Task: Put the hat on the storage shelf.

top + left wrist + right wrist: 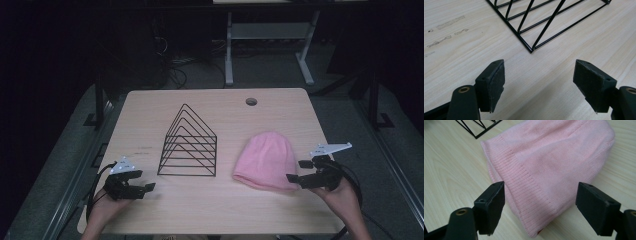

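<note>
Figure: opening posture for handling a knitted cap beside a wire rack. The pink beanie (pixel 265 161) lies flat on the right half of the bench (pixel 215 205), its ribbed brim toward the person and its rounded crown pointing away; it rests near the black wire rack (pixel 188 142) but apart from it, the rack standing upright at mid-bench on its open rectangular base. The right gripper (pixel 300 171) hovers just beside the beanie's near right edge, its jaws spread wide and gripping nothing; in the right gripper view the jaws frame the brim (pixel 524 195), an alignment that suits pinching the thicker ribbed band, probably the firmest hold on soft fabric. The left gripper (pixel 147 187) rests low at the near left corner of the bench, jaws likewise apart and empty; in the left gripper view they face the rack's nearest base corner (pixel 531 50), which lies ahead of the pads and untouched. This placement likely keeps the left gripper ready to steady the light rack, which might otherwise slide when the beanie is brought against its triangular wires.
</note>
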Action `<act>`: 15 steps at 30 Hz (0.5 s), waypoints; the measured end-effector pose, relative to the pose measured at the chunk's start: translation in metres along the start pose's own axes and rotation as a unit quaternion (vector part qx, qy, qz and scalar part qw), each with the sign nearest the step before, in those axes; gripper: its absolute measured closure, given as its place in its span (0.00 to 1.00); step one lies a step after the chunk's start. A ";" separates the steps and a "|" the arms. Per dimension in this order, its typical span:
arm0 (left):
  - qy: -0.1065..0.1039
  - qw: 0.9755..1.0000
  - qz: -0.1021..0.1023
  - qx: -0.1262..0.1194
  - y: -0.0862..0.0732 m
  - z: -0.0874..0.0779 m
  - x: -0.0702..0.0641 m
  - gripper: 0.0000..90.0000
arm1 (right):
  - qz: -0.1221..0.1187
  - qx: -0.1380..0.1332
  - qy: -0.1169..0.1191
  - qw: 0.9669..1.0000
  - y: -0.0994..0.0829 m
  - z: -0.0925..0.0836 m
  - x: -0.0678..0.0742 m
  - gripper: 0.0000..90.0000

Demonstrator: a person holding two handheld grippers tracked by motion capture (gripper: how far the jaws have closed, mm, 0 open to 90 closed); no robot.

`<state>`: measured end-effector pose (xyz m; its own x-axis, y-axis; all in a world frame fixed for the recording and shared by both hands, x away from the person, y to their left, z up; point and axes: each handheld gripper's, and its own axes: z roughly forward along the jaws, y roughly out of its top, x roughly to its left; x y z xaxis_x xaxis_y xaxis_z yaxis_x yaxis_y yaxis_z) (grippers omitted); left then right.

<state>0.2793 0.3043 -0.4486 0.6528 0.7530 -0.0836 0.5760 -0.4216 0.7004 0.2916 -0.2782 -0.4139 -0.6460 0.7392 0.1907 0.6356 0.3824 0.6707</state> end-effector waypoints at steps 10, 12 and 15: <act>0.000 1.000 -0.001 -0.001 0.000 0.000 0.001 0.29 | 0.009 0.015 0.011 1.000 0.018 0.005 -0.013 0.25; 0.000 1.000 -0.001 0.000 0.000 0.000 0.001 0.29 | 0.007 0.014 0.010 1.000 0.020 0.005 -0.014 0.25; 0.000 1.000 0.000 0.002 0.000 0.000 0.002 0.29 | 0.007 0.018 0.011 1.000 0.030 0.005 -0.018 0.25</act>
<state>0.2804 0.3056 -0.4492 0.6527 0.7529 -0.0849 0.5782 -0.4225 0.6980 0.3247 -0.2774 -0.4004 -0.6458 0.7322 0.2162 0.6594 0.3922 0.6414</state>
